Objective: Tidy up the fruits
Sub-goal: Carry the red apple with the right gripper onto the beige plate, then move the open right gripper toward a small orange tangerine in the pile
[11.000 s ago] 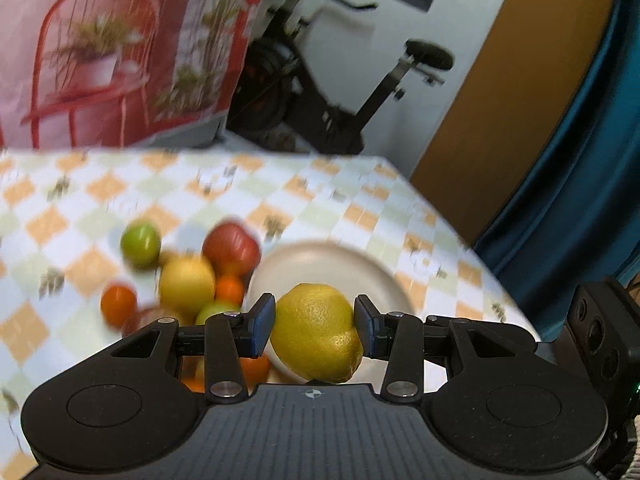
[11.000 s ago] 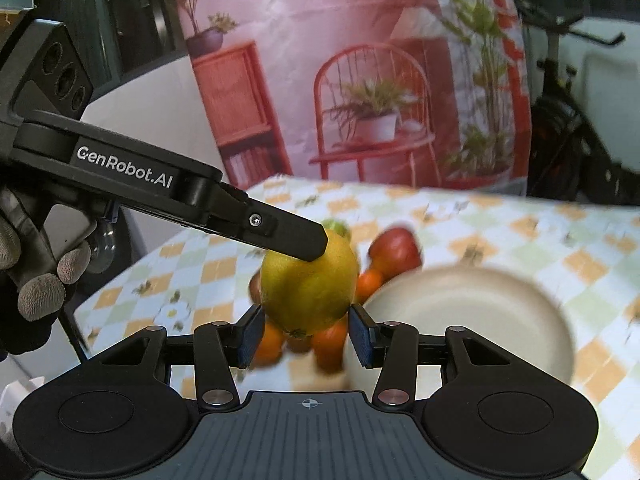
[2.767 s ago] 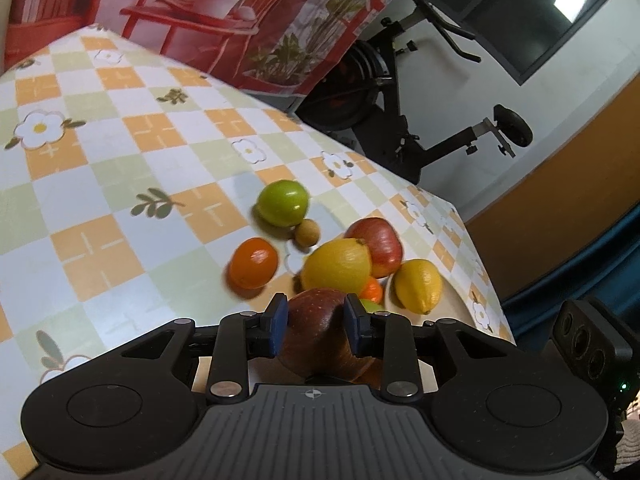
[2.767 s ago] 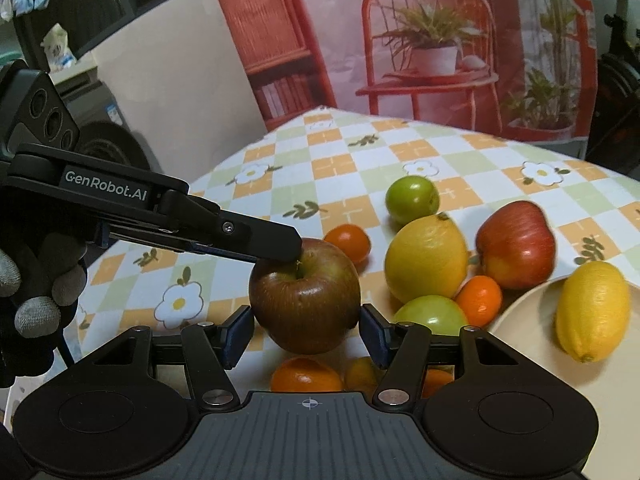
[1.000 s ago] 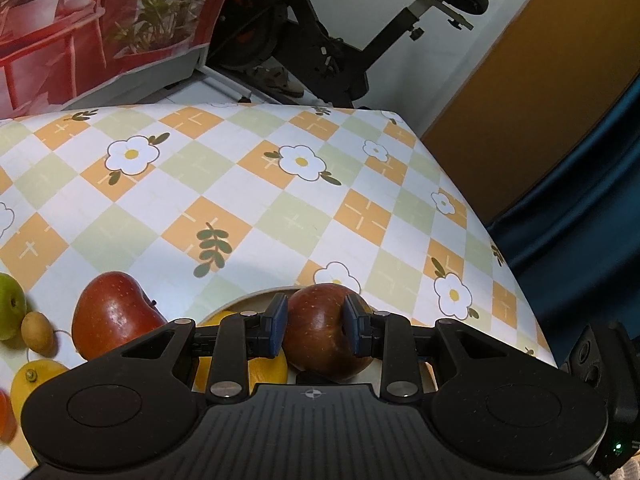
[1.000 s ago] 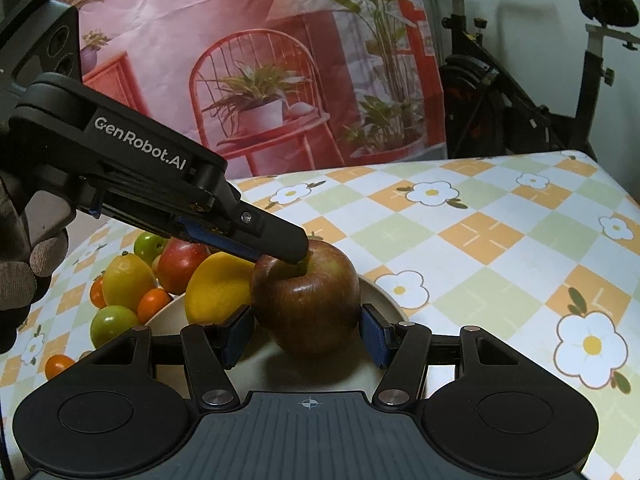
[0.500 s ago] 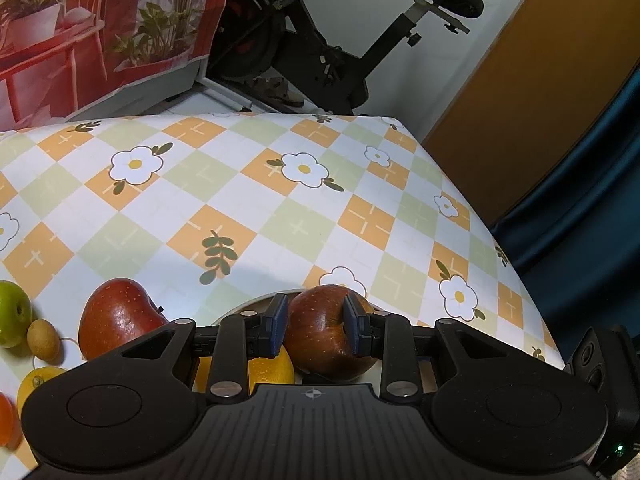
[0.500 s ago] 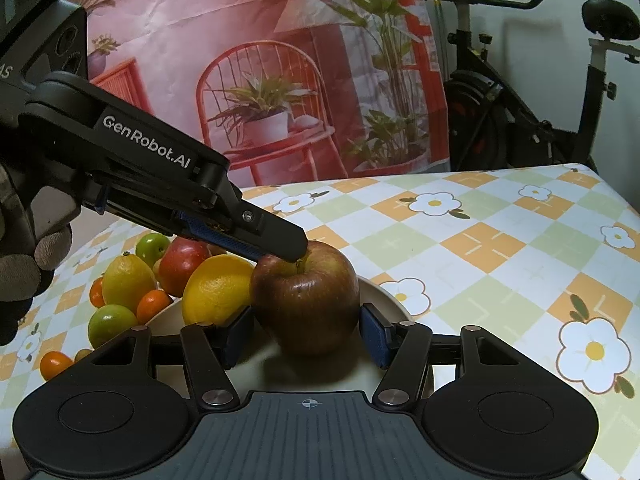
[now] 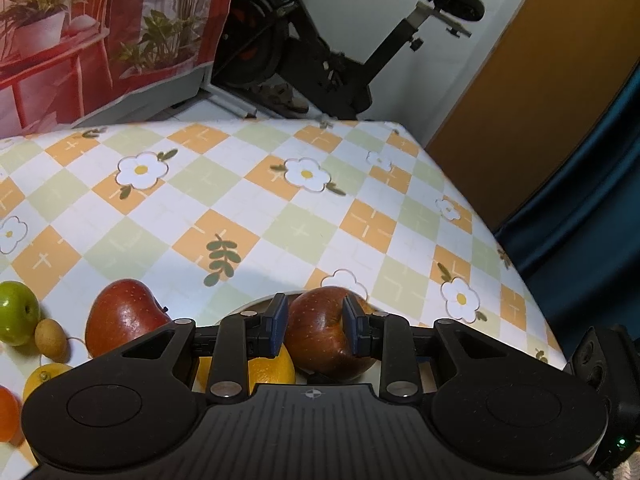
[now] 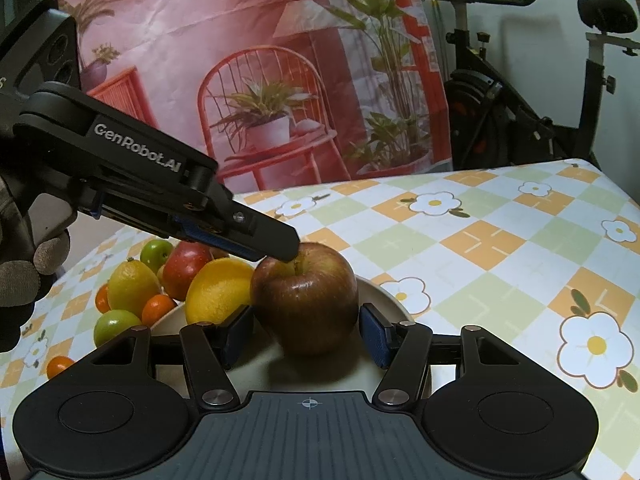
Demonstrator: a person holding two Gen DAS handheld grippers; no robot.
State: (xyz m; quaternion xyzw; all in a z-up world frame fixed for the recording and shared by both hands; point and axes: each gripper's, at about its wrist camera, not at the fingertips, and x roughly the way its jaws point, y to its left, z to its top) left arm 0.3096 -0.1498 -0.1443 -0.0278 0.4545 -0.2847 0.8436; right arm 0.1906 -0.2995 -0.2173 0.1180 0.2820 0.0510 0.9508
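My left gripper (image 9: 314,326) is shut on a dark red apple (image 9: 320,334) and holds it on the beige plate (image 10: 394,300). The same apple (image 10: 306,298) shows in the right wrist view, with the left gripper's fingers (image 10: 276,242) coming down on it from the left. My right gripper (image 10: 306,336) is open, its pads either side of the apple without touching it. A yellow lemon (image 10: 218,290) lies on the plate beside the apple.
Loose fruit lies left of the plate on the checked tablecloth: a red apple (image 9: 122,316), a green apple (image 9: 16,312), a lemon (image 10: 132,286), small oranges (image 10: 158,308) and a green fruit (image 10: 110,326). The table edge (image 9: 480,216) runs at the right. An exercise bike (image 9: 340,64) stands behind.
The left gripper has lowered the dark red apple slightly onto the plate. The right gripper stays open around it.
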